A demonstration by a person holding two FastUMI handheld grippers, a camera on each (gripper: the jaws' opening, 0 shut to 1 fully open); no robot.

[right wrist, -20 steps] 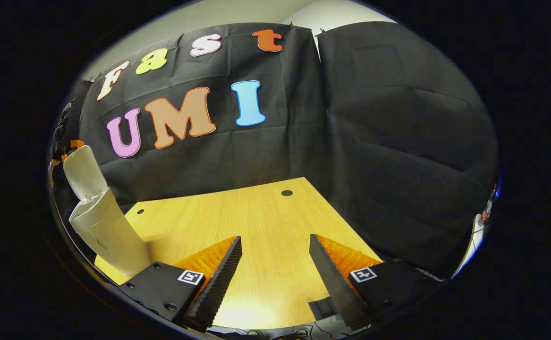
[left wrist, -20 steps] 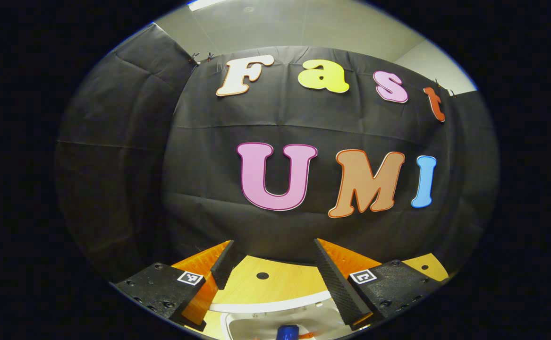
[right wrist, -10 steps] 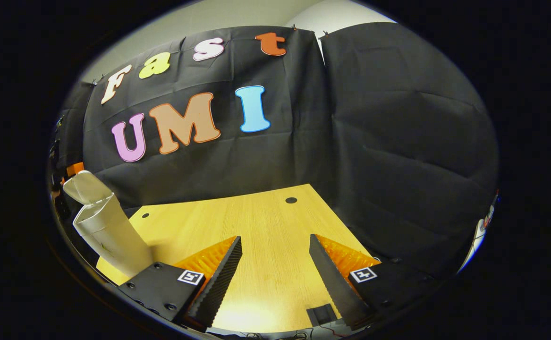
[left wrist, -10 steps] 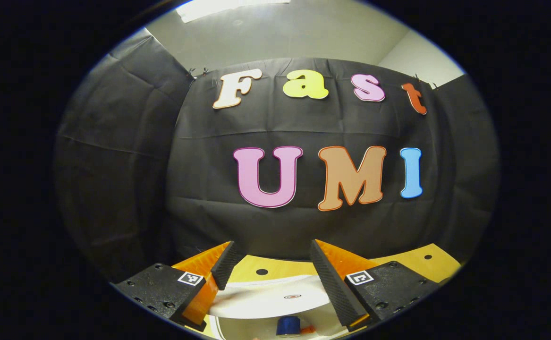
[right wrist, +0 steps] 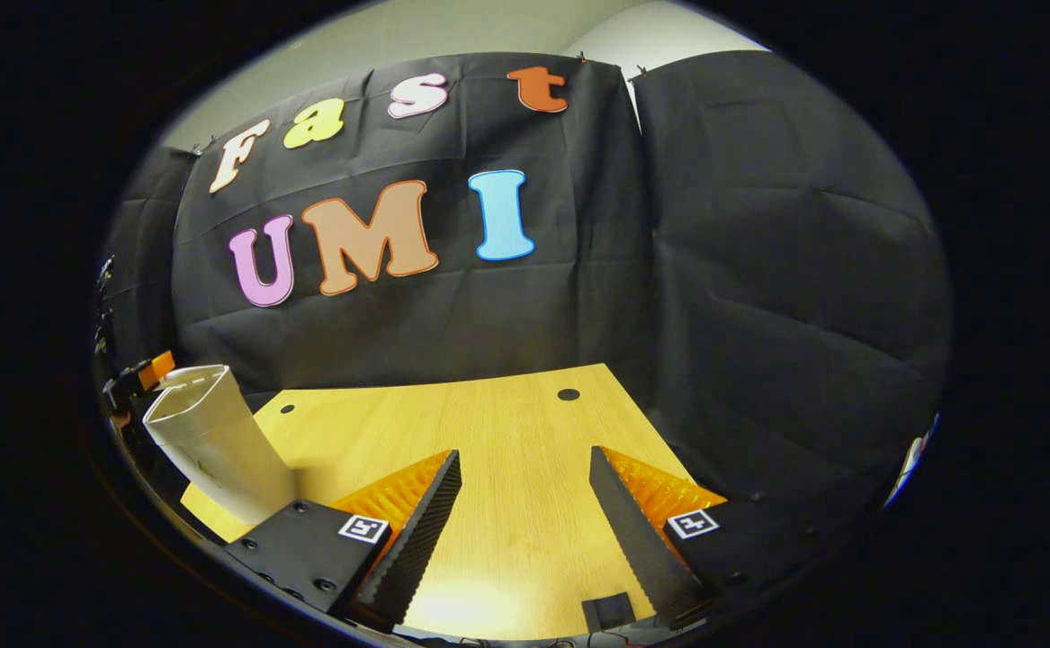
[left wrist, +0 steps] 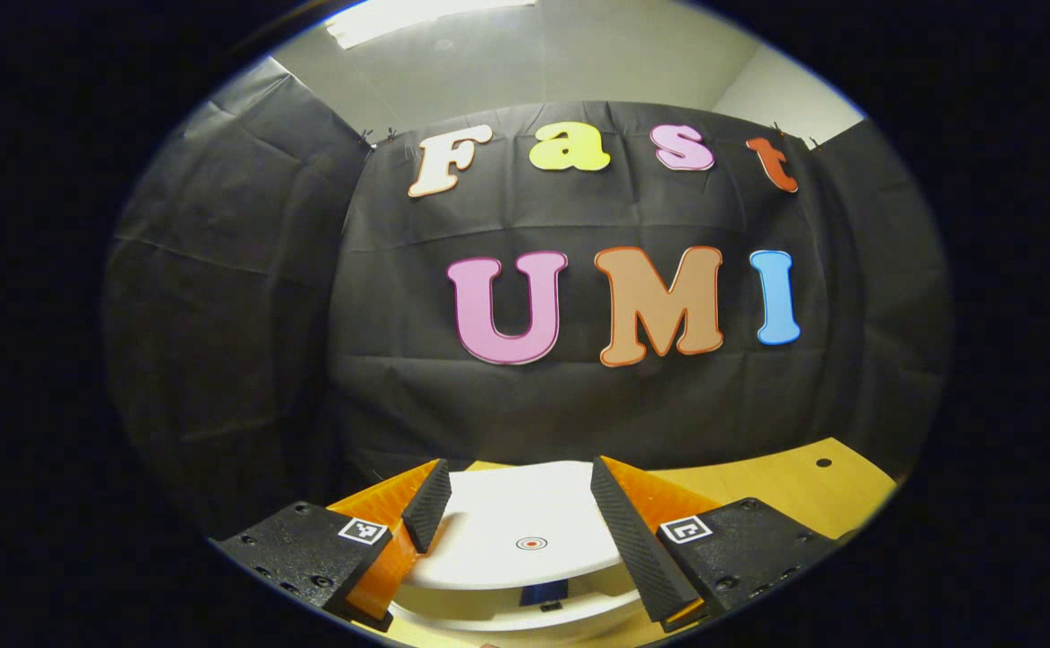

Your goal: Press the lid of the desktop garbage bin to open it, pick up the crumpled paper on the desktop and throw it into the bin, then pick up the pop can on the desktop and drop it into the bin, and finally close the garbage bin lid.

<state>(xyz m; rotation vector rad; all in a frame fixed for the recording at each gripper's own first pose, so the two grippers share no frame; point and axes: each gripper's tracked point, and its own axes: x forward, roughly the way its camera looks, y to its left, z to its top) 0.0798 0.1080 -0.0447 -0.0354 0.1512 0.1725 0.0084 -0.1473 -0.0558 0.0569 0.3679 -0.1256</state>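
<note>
The white garbage bin (right wrist: 214, 445) stands at the table's left edge in the right gripper view. Its white lid (left wrist: 525, 526), marked with a small red dot, lies almost flat just below and between the fingers of my left gripper (left wrist: 518, 468), which is open. A thin gap under the lid's near edge shows the blue pop can (left wrist: 542, 592) inside the bin. Orange parts of the left gripper (right wrist: 142, 371) show just behind the bin's top. My right gripper (right wrist: 524, 453) hangs open over bare table, holding nothing. Whether the left fingers touch the lid I cannot tell.
The wooden table (right wrist: 507, 423) stretches ahead of the right gripper, with small dark holes (right wrist: 568, 394) near its far edge. Black cloth walls close the booth behind and on both sides. A small black block (right wrist: 605, 614) sits at the table's near edge.
The bin lid has swung from upright down to almost flat over the opening. The left gripper came down with it. The right gripper stayed open and shifted only slightly.
</note>
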